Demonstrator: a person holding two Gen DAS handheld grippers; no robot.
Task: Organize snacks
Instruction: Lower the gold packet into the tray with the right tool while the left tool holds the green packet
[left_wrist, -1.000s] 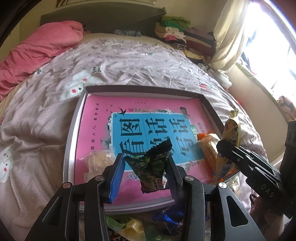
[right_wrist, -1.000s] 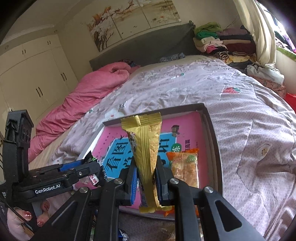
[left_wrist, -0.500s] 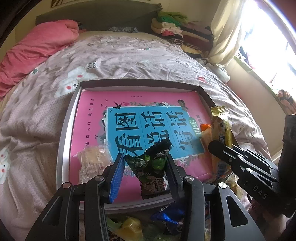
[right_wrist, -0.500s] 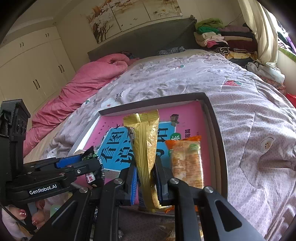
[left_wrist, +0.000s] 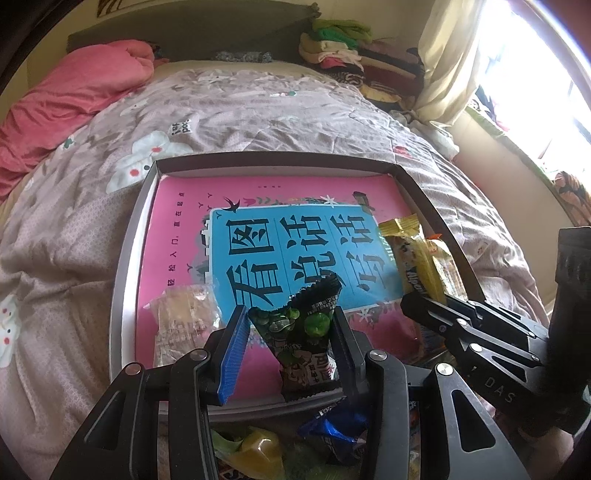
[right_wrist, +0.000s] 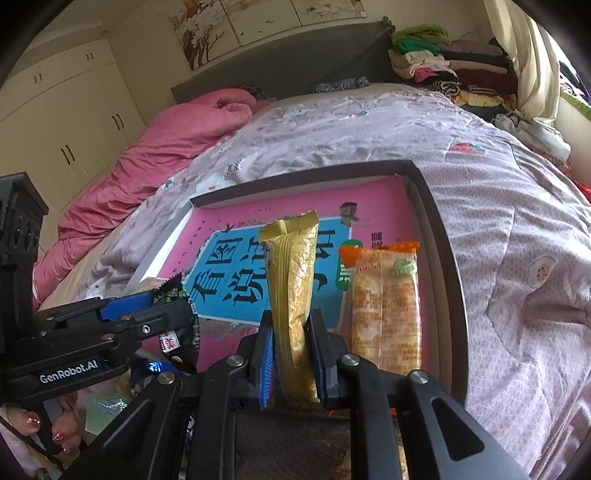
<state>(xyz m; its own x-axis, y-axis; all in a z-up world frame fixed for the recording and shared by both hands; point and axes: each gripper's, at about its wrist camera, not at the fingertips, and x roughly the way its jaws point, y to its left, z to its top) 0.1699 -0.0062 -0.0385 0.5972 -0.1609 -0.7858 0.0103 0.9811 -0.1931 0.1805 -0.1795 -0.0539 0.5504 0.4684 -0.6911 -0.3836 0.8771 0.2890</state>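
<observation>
Snacks are being carried two at a time into the shallow tray (left_wrist: 125, 266) that lies on the bed (left_wrist: 258, 110), its floor lined with a pink and blue printed sheet (left_wrist: 295, 240). The left gripper (left_wrist: 288, 343) is pinching a dark green snack packet (left_wrist: 303, 332), holding it upright above the tray's near edge. The right gripper (right_wrist: 291, 354) is pressed onto a long gold wrapper (right_wrist: 291, 288), also upright and over the near edge, towards the tray's right side. Two snacks already lie flat in the tray: an orange-ended biscuit pack (right_wrist: 384, 306) along the right edge, just beside the gold wrapper, and a pale clear-wrapped pack (left_wrist: 184, 325) by the near left corner. More wrapped snacks (left_wrist: 332, 432) sit loose below the tray's near edge, so the sorting looks only partly done. The step in hand appears to be placing: both packets are over the tray but not yet set down. The next move likely calls for lowering each packet until it lies flat on the sheet, the gold one next to the biscuit pack and the green one in the bare middle, then spreading the jaws without dragging the light wrappers.
</observation>
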